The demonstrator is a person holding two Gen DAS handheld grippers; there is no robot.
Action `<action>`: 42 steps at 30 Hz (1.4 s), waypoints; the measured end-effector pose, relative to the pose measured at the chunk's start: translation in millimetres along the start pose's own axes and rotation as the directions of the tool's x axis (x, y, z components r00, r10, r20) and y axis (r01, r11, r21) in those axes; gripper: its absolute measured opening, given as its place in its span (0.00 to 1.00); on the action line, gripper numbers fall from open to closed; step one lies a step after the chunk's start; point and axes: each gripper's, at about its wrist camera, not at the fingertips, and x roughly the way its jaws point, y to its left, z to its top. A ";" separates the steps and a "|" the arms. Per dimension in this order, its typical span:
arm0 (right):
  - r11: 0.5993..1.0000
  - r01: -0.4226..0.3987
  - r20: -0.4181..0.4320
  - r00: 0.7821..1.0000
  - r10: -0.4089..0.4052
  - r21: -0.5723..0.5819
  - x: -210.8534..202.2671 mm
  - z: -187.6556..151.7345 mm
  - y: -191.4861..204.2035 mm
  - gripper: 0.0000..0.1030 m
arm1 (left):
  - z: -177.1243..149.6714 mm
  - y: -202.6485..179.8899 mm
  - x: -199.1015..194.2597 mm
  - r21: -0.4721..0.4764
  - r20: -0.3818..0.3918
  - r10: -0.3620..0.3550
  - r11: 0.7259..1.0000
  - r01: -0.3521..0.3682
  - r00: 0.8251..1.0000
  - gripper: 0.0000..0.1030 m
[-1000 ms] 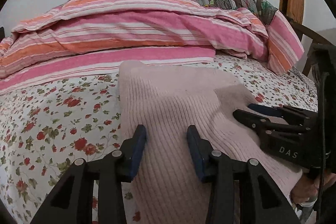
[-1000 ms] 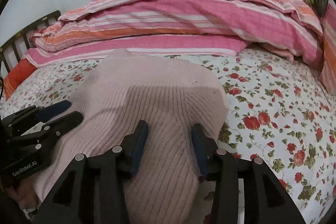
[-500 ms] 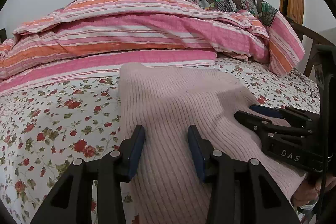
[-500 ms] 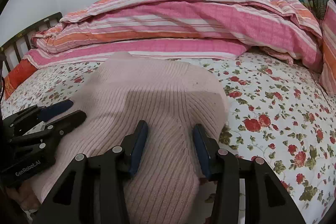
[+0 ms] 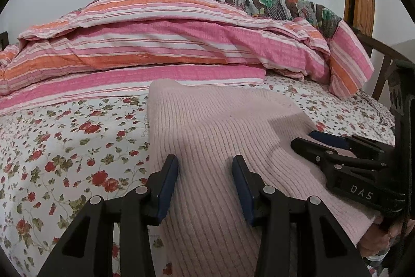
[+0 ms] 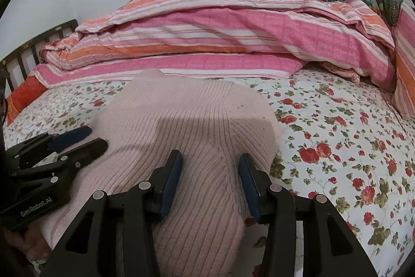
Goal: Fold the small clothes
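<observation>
Pink ribbed knit sweater point(image 5: 220, 136) lies flat on the floral bedsheet point(image 5: 64, 142), spread ahead of and under both claws. Since a second ago it has barely shifted, only settling slightly forward. The left claw point(image 5: 205, 183) and the right claw point(image 6: 210, 178) both hover released above it, gripping nothing, so the next fold looks not yet begun.

A pale pink ribbed knit garment point(image 5: 215, 131) lies spread flat on the floral bedsheet point(image 5: 64, 142), its far edge near the striped quilt point(image 5: 155, 48).
</observation>
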 end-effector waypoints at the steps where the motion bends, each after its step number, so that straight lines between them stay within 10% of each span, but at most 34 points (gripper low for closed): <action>1: 1.000 -0.005 0.006 1.000 0.005 0.012 -3.0 -0.4 -1.0 0.45 | 0.0 0.9 -1.7 -0.002 -0.003 -0.006 1.000 0.006 1.000 0.42; 17: 0.994 0.014 -0.025 1.000 -0.011 0.113 22.8 22.1 -39.2 0.54 | 25.4 49.8 44.0 -0.150 -0.139 -0.154 0.980 0.133 0.978 0.67; 32: 0.993 0.040 -0.015 0.999 -0.038 0.108 24.6 20.3 -38.6 0.56 | 66.6 54.3 88.7 -0.109 -0.152 0.066 0.991 -0.083 0.986 0.46; 42: 0.986 0.009 -0.015 1.000 -0.006 0.169 17.0 19.5 -48.8 0.64 | 37.6 37.3 32.7 -0.102 -0.124 -0.097 0.991 0.085 0.988 0.52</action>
